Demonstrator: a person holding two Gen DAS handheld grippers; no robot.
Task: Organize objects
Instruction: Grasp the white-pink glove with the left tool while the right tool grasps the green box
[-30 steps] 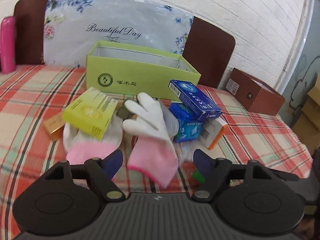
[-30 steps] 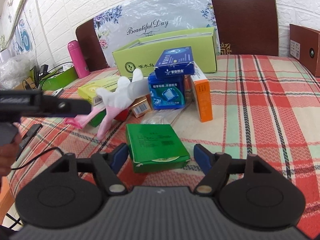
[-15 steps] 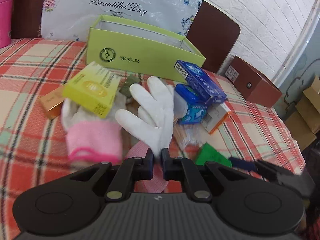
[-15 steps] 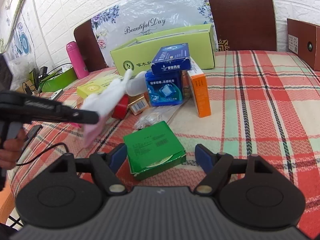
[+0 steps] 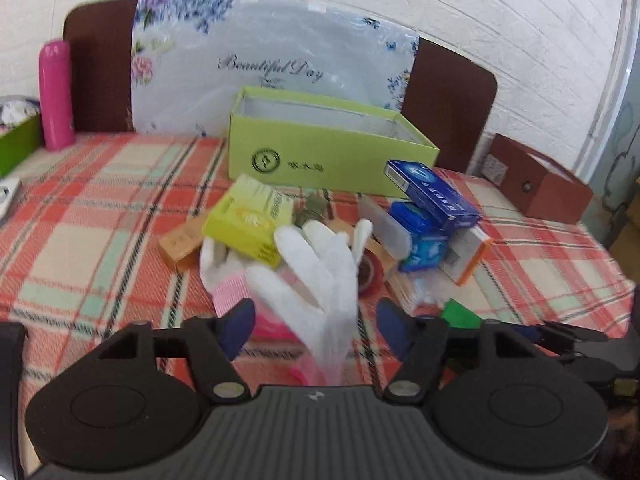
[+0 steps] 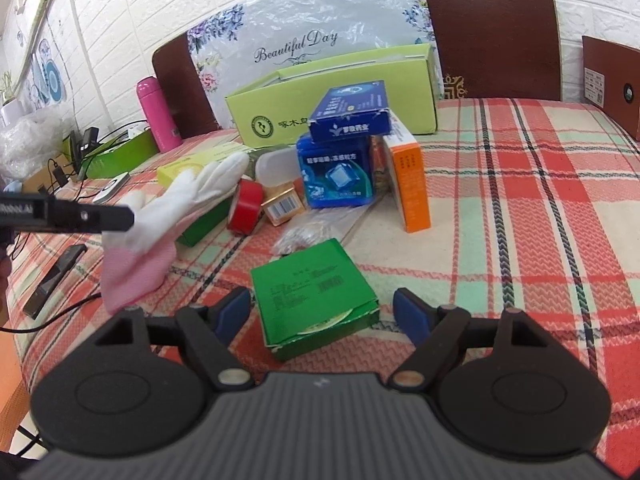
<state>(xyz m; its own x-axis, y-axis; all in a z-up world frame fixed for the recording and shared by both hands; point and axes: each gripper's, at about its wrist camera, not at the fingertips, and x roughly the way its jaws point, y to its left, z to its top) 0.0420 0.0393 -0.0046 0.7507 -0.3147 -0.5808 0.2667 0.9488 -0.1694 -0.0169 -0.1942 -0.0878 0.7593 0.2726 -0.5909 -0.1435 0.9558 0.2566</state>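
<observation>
Glove (image 5: 316,280), white with a pink cuff, hangs between the left gripper's (image 5: 316,322) blue fingers, whose jaws have just been opening; they stand wide and no pad presses the cloth, though its lower end is blurred and hidden behind the gripper body. In the right wrist view the glove (image 6: 176,216) droops beside the left gripper's dark tip above the plaid tablecloth (image 6: 520,220). Right gripper (image 6: 322,312) has its jaws wide, still spreading, either side of a flat green box (image 6: 312,292), pads apart from it. Behind lies an open lime-green box (image 5: 320,152)
</observation>
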